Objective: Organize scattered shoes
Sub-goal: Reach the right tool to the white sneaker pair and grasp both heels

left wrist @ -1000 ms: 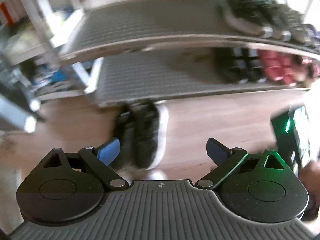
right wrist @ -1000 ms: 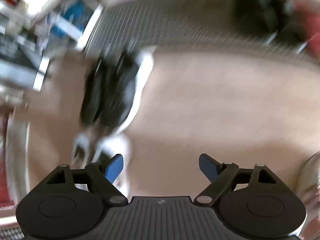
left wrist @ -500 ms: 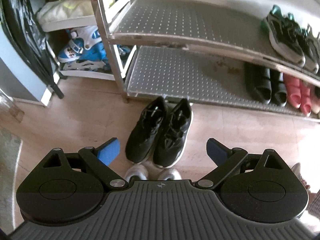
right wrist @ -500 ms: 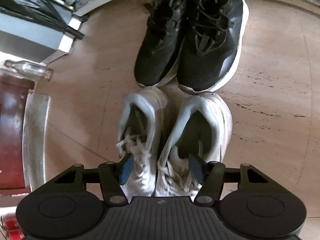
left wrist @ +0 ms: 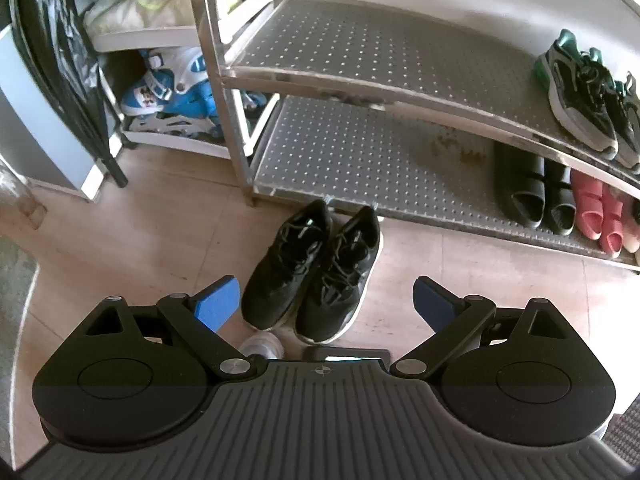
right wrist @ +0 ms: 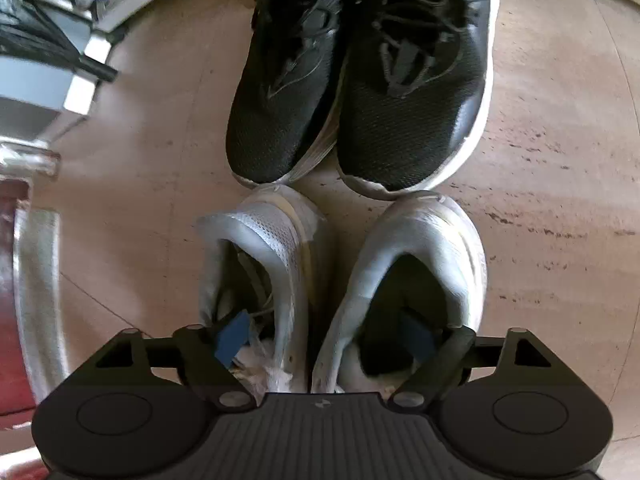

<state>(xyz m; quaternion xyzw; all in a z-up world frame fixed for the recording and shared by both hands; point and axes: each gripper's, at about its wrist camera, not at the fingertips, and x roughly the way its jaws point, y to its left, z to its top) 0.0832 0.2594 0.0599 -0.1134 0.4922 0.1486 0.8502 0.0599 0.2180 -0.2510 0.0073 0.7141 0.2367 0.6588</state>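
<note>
Standing on the floor [left wrist: 120, 240] before the rack [left wrist: 360, 160]: black shoes [left wrist: 316, 276], white shoes [right wrist: 344, 272] toe-to-heel behind. Right tongs [right wrist: 324, 338] spread, one finger inside each white shoe. Left tongs [left wrist: 326, 300] spread, holding nothing.

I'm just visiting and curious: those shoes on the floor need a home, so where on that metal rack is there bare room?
The upper shelf lies bare from its left post to the green-black sneakers at the right end. The lower shelf is bare from the left post to the black sandals; beyond them pink slippers crowd it. The floor before the rack holds black sneakers.
</note>
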